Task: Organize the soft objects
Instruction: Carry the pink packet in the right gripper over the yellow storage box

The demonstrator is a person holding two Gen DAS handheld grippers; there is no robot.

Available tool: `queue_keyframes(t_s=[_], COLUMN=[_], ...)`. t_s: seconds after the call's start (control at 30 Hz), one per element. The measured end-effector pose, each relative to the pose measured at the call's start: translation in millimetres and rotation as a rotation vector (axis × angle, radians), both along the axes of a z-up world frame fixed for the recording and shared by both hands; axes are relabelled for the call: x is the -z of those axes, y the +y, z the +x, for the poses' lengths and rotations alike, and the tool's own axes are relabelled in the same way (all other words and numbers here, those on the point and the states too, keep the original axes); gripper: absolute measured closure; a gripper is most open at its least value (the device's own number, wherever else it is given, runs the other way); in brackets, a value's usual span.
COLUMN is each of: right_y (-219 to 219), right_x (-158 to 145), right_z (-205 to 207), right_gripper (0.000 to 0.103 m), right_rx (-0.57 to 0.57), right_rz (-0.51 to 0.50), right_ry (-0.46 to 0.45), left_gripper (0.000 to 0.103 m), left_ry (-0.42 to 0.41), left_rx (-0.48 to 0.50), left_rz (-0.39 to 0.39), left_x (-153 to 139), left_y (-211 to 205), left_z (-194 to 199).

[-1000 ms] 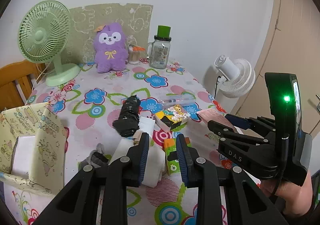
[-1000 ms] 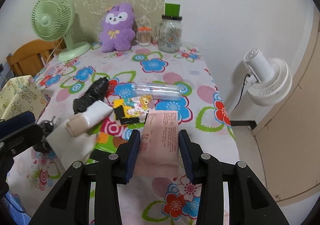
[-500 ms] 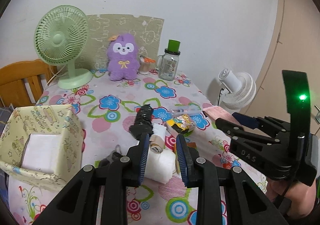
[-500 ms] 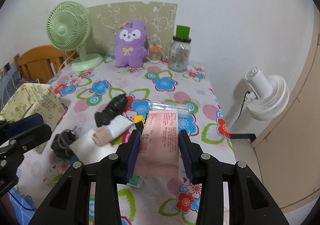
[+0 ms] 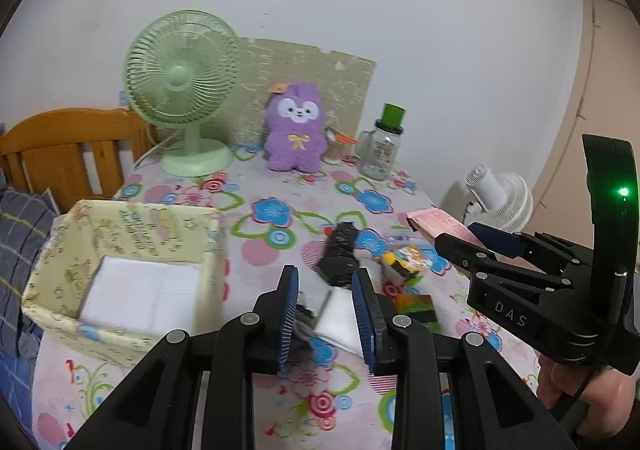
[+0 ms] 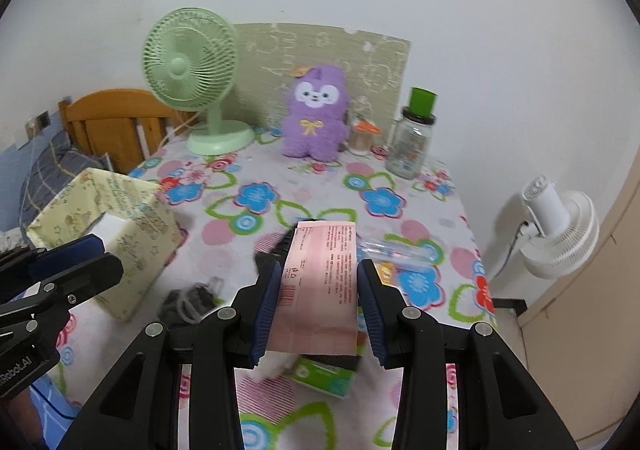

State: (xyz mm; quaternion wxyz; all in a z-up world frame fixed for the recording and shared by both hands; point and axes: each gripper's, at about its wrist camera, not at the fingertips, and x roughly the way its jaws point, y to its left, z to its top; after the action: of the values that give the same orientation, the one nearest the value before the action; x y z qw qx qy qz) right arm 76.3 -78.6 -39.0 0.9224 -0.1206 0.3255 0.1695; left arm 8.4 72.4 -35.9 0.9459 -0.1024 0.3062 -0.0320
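My right gripper [image 6: 319,266] is shut on a pink paper packet [image 6: 320,282] and holds it up above the floral table [image 6: 312,186]. The left wrist view shows that gripper [image 5: 456,234] at the right with the packet [image 5: 436,220] sticking out past its tips. My left gripper [image 5: 325,272] hovers open over the table with nothing between its pads. Below it lie a black roll [image 5: 340,254], a white cloth [image 5: 340,316] and a grey bundle [image 5: 302,324]. A yellow-green fabric box [image 5: 136,210] stands at the left with a white folded piece [image 5: 140,294] inside.
At the back of the table stand a purple plush [image 5: 294,134], a green fan [image 5: 180,78] and a glass jar with a green lid [image 5: 382,146]. A green carton [image 6: 324,374] and a clear tube [image 6: 400,250] lie near the packet. A white fan [image 6: 560,230] sits beyond the right table edge.
Both grippers have risen and drawn back from the table, so more of it shows. The pink packet came up with the right gripper. The fabric box is now more in view.
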Motion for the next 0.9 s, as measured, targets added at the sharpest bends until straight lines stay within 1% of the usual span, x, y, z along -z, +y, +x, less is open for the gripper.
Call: queue_keyframes(t_s=[0.2,0.57,0.9], right_y=[42,128,180], right_x=[-7,-14,-15], right_z=[-4,-15,-20], right_gripper=[0.061,0.061,0.061], right_rx=[-0.088,-0.272,-0.373], right_rz=[0.021,0.012,0.011], right_ry=[-0.012,-0.027,-0.018], left_gripper=[0.075,0.075,0.075], left_ry=[-0.012,-0.025,-0.031], left_rx=[-0.071,-0.206,-0.292], left_rz=[-0.006,-0.013,-0.020], left_x=[-3,-7,-7], left_y=[31,88,124], left_z=[-11,-33,-47])
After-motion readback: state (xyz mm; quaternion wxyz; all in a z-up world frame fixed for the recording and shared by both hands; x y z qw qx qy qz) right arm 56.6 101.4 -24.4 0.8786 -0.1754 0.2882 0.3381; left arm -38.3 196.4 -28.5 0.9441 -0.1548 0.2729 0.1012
